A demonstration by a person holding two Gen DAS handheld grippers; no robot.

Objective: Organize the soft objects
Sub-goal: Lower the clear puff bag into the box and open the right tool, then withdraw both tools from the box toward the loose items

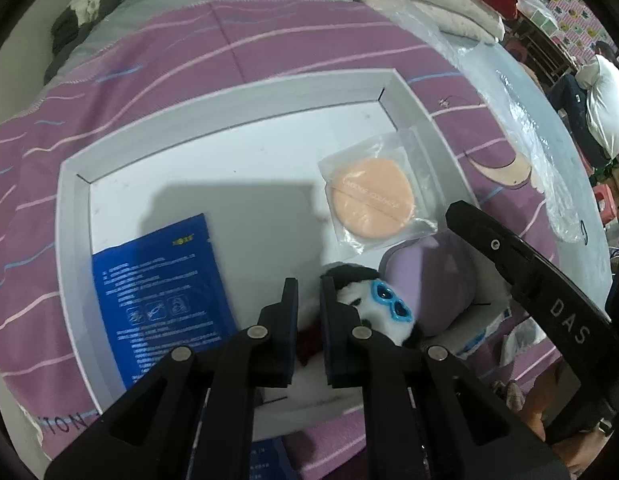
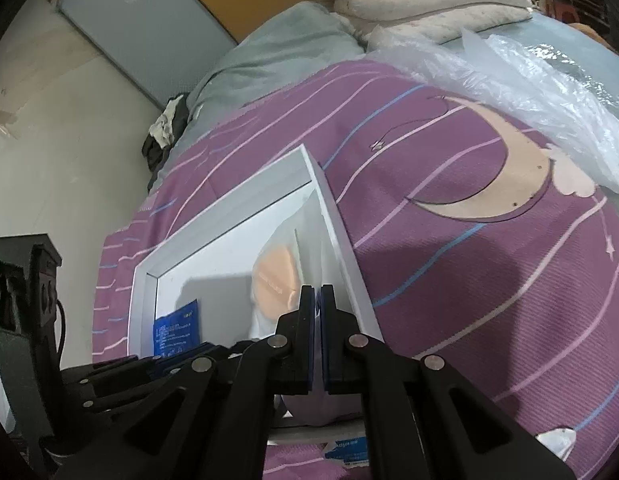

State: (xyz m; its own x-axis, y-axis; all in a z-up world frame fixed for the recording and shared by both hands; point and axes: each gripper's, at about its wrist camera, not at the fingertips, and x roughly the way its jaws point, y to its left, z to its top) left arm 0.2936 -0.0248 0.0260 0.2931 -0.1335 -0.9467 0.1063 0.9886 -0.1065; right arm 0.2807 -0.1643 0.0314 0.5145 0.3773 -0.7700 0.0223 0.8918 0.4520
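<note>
Left gripper: your left gripper (image 1: 309, 284) points down into the white tray (image 1: 225, 100); its fingers stand a little apart, with white fur and a dark red bit of the plush toy between them. You cannot tell if the pads press on it.
Right gripper: your right gripper (image 2: 317, 292) has its fingers closed together above the near right corner of the tray; whether something thin is between them, you cannot tell.
Plush toy: the plush toy (image 1: 373, 304), black and white with blue heart glasses, lies in the near part of the tray.
Purple pad: the purple pad (image 1: 429, 280) lies just right of the toy, touching it.
Orange puff: the orange puff (image 1: 371, 200), in a clear wrapper, lies farther in, on the right side.
Blue packet: the blue packet (image 1: 157, 292) lies flat at the near left.
Tray: it rests on the purple striped blanket (image 1: 269, 40).
</note>
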